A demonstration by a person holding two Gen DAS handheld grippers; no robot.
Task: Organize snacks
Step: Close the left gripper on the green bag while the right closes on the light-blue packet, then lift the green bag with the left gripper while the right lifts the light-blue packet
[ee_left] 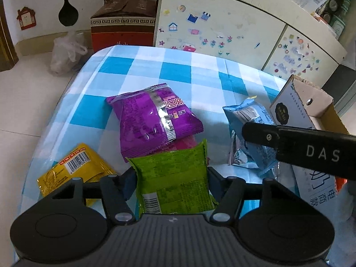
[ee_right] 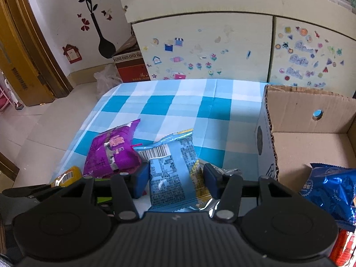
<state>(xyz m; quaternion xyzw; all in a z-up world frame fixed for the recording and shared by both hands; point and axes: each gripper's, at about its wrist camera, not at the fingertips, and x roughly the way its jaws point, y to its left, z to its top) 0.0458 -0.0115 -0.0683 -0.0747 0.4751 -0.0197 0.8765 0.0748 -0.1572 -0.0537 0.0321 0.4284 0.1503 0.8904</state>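
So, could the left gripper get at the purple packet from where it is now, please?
Probably not yet: the left gripper is closed on the green packet, whose top edge overlaps the purple packet just beyond. Once the green one is put down, the way looks free.

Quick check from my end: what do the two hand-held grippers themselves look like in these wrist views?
Both match: a dark grey ribbed body, two round black hubs, black linkage arms with silver pivot pins, and blue finger pads. That holds for the left hand-held gripper and the right hand-held gripper. The right one's black side, seen from the left wrist camera, carries white "DAS" lettering. No cables or sleeves show.
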